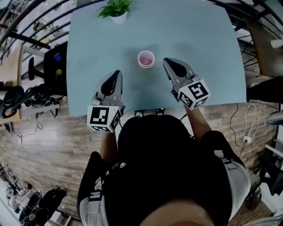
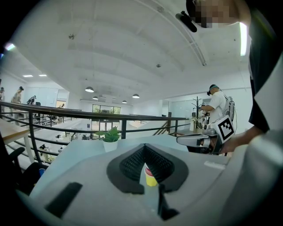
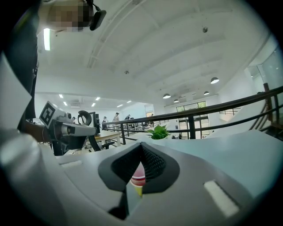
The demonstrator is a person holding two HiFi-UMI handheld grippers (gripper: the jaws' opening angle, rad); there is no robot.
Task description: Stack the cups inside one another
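Nearest the person, over the near edge of the pale blue table (image 1: 208, 39), the 2 grippers sit on either side of the cup stack (image 1: 146, 58) and apart from it. The left gripper (image 1: 117, 73) is to the stack's near left and the right gripper (image 1: 167, 61) is just to its right, both with jaws clenched together on nothing. The cup stack stands upright mid-table, a pink cup nested in a yellow one as each gripper view shows past its jaw tips, and beyond the stack, at the table's far edge, stands a small potted plant (image 1: 116, 9).
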